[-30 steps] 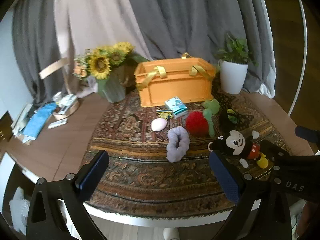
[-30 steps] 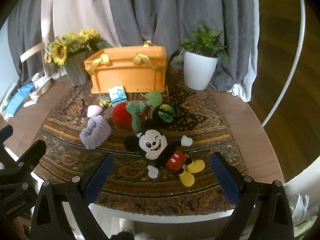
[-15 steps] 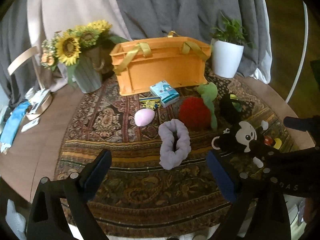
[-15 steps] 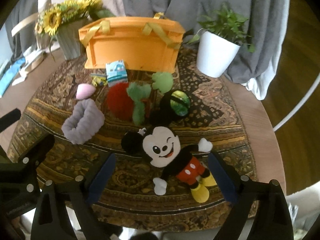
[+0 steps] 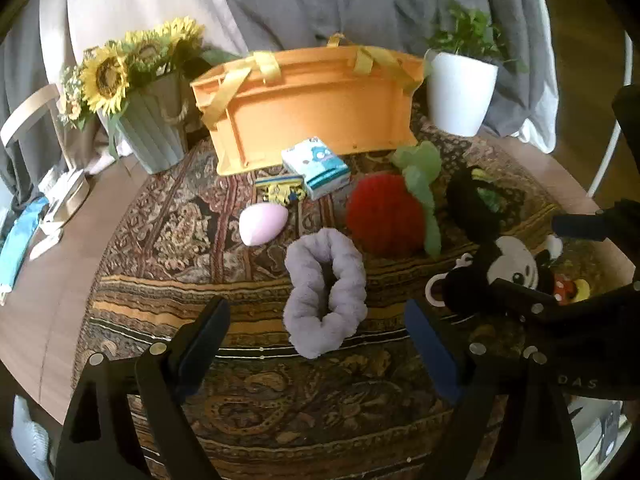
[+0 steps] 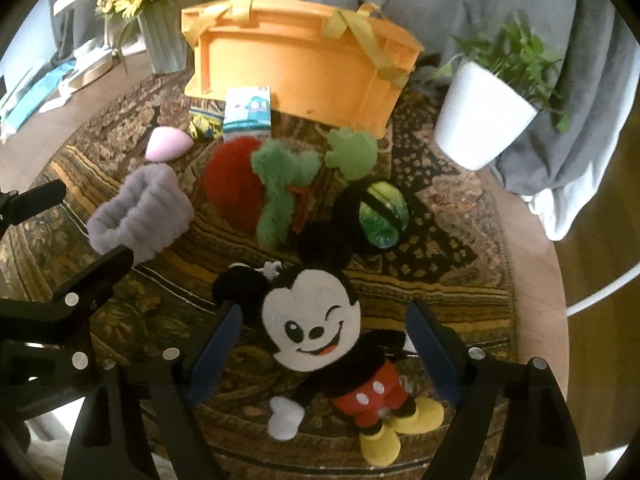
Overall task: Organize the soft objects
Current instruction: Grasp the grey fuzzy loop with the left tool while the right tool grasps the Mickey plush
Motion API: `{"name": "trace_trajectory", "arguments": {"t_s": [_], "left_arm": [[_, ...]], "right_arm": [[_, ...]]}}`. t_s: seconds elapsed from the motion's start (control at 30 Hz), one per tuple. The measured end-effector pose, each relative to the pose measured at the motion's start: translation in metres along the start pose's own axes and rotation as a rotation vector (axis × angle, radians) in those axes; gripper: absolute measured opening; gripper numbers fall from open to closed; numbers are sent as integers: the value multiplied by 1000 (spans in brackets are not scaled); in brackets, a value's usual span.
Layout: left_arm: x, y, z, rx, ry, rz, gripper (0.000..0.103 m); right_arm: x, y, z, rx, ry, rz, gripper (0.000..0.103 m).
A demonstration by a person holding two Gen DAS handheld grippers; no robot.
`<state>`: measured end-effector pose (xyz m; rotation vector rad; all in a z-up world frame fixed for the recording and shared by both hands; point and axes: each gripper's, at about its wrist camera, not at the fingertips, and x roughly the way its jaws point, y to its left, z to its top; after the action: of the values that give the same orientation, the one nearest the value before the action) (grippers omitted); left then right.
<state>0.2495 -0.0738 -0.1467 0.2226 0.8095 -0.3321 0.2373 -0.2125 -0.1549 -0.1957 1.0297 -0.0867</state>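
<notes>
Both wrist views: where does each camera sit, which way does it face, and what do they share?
Left wrist: mounted on the left claw, looking forward and down across the patterned rug at the purple scrunchie; its two open fingers show, plus the right claw's frame at the right edge.
Right wrist: mounted on the right claw, looking down at the Mickey plush between its open fingers; the left claw's frame shows at the left edge.
Shared: orange basket, scrunchie, red plush, Mickey plush, white plant pot.
</notes>
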Motion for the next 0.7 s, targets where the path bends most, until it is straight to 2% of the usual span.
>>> {"name": "trace_trajectory", "arguments": {"t_s": [0.37,0.43,0.6,0.7], "left_arm": [[35,-4,-2,-64,90,-14,79],[40,-5,0,-71,100,-27,73],[51,-6,3,-80,131,-64,44],[49,-8,5,-70,124,-72,37]], "right_arm": [[30,-6,-3,29,59,122,72],[33,-7,-2,46,66,147,67],[33,-9,-2,64,61,161,62],[32,-12,-4,81,60,175,60]]}}
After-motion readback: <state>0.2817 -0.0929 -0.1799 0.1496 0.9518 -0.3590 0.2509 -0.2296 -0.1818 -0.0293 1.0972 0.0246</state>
